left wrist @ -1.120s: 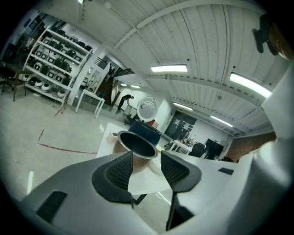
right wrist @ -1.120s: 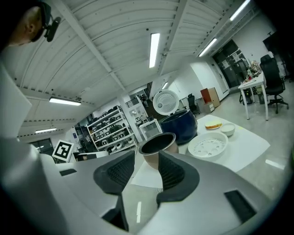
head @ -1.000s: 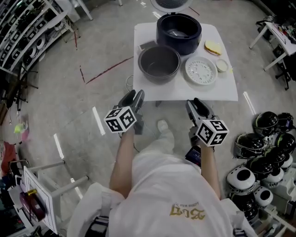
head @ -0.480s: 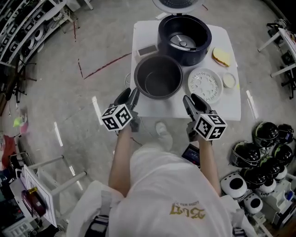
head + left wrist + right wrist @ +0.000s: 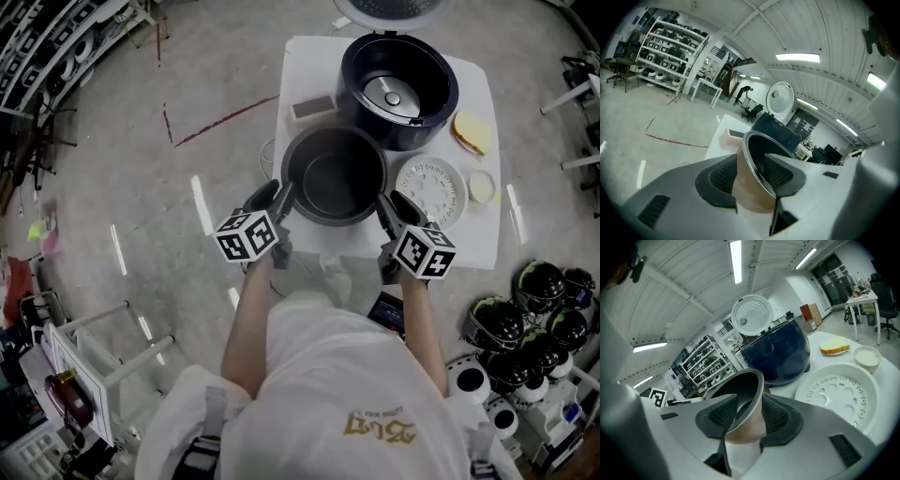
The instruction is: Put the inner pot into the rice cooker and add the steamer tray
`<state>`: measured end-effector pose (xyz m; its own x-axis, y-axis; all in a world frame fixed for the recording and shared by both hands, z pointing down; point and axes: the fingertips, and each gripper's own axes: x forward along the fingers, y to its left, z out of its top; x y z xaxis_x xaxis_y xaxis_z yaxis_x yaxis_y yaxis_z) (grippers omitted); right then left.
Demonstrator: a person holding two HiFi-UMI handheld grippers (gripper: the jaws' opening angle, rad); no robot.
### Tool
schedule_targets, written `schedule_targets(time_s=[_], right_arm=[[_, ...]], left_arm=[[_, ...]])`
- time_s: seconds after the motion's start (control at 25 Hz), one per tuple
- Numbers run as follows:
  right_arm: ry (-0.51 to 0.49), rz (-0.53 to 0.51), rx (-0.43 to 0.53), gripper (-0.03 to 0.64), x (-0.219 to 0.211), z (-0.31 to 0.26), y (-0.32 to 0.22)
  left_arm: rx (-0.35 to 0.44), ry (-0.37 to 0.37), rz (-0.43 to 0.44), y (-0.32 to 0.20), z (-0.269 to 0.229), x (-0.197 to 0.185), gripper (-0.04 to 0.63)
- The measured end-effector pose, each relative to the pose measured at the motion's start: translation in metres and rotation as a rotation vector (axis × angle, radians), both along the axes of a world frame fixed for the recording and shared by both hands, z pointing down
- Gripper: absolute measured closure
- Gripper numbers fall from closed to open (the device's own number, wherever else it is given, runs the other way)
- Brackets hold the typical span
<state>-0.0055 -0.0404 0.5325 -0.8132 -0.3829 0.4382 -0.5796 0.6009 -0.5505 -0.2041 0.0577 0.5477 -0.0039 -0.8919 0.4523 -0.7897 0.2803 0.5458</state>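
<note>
1. I see a white short-sleeved top [image 5: 328, 394] on the person, with a gold emblem [image 5: 382, 428] printed on its front.
2. Dark straps [image 5: 199, 448] sit at the shoulders.
3. A pale shoe [image 5: 330, 269] shows beneath.
4. The left gripper [image 5: 274, 192] and right gripper [image 5: 392, 204] have dark bodies, each carrying a white cube [image 5: 247, 236] printed with black square markers.
5. In the gripper views the jaws are pale grey shells with black ribbed pads [image 5: 723, 174].
</note>
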Motion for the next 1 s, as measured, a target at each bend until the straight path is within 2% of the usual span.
schedule_targets(time_s=[0.24, 0.48, 0.72, 0.88, 1.0], right_arm=[[0.015, 0.019, -0.045, 0.460, -0.010, 0.015, -0.011], [0.010, 0.035, -0.063, 0.474, -0.014, 0.023, -0.018], [-0.025, 0.021, -0.061, 0.505, -0.017, 0.021, -0.017], [-0.020, 0.009, -0.081, 0.508, -0.017, 0.023, -0.014], [-0.055, 0.011, -0.093, 0.511, -0.015, 0.022, -0.014]], left_arm=[[-0.002, 0.041, 0.034, -0.012, 0.011, -0.001, 0.413], [-0.026, 0.001, 0.058, -0.023, 0.013, 0.001, 0.465], [0.010, 0.011, 0.024, -0.021, 0.010, -0.001, 0.466], [-0.014, -0.005, 0.020, -0.018, 0.012, 0.001, 0.474], [-0.004, -0.005, 0.012, -0.018, 0.010, 0.002, 0.477]])
